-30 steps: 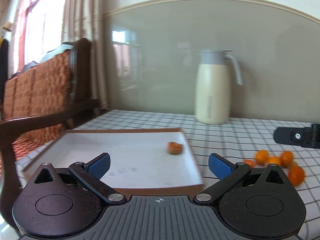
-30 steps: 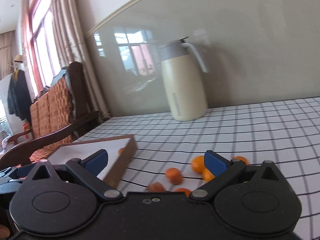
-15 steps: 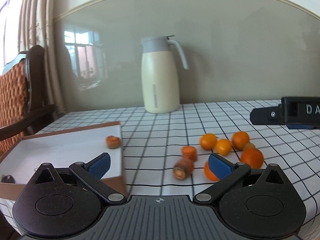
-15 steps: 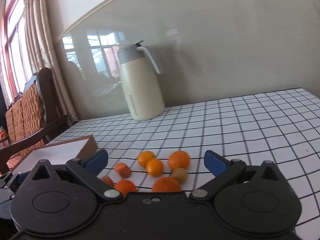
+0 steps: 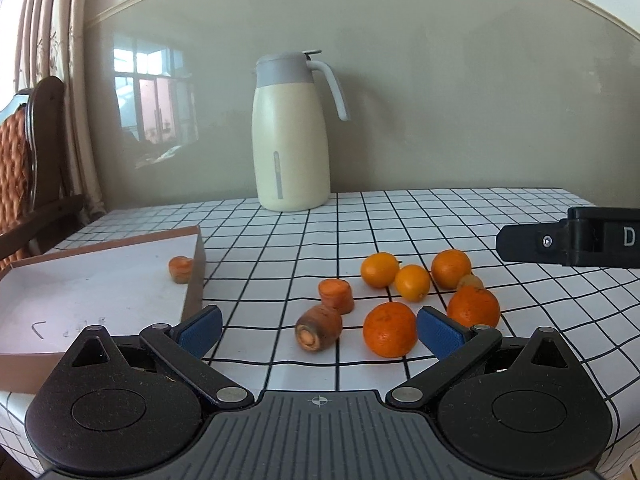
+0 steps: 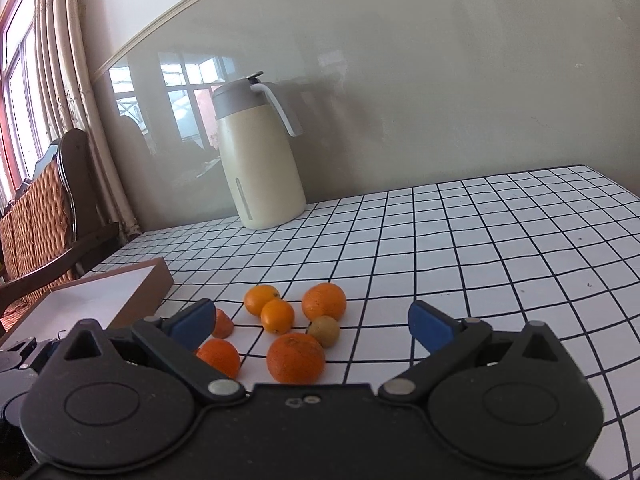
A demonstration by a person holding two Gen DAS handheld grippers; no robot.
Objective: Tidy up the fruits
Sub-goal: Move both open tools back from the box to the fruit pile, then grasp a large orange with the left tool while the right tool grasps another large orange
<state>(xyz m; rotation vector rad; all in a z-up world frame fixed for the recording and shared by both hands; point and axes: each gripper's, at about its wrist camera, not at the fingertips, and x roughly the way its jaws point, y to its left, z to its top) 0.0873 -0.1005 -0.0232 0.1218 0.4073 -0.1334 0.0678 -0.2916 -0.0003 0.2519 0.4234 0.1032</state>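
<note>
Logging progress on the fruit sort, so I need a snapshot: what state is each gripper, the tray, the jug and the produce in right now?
left gripper: open, empty.
right gripper: open, empty.
tray: holds one carrot piece.
jug: upright, lid shut.
oranges: loose on the tablecloth.
two carrot chunks: on the cloth, outside the tray.

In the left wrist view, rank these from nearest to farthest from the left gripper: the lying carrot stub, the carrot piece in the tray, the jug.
1. Lying carrot stub, on the cloth between the open fingers of the left gripper.
2. Carrot piece, far right corner of the tray, off to the left.
3. Jug, at the back against the wall.
</note>
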